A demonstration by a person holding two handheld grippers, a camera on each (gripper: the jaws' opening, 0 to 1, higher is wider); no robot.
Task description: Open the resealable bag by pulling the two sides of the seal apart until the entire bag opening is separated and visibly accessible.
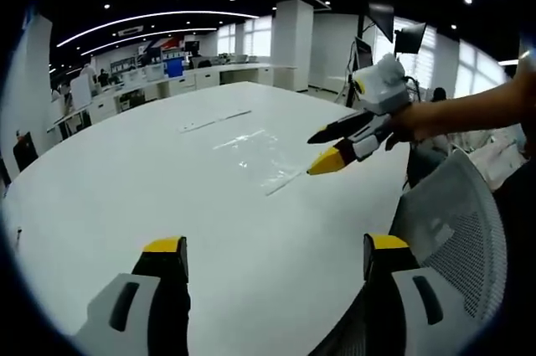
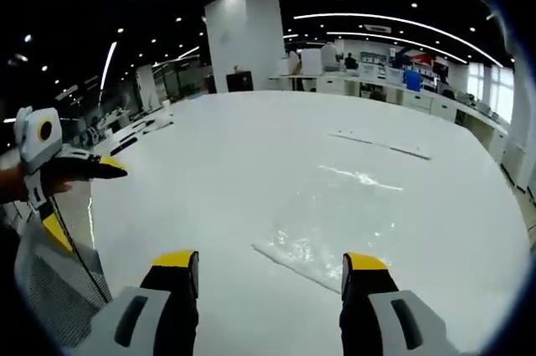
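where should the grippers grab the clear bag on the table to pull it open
Probably at the seal strip, the straight ridged band along the edge of the resealable bag nearest the right gripper. The bag lies flat on the white table, so come in low from that near side, one gripper per wall of the seal.

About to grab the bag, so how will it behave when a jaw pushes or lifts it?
The bag lies flat and clear with wrinkled glare, so it is probably thin, light and floppy. On the smooth white table it may slide rather than lift. Its seal strip looks straighter, likely the stiffest part to pinch.
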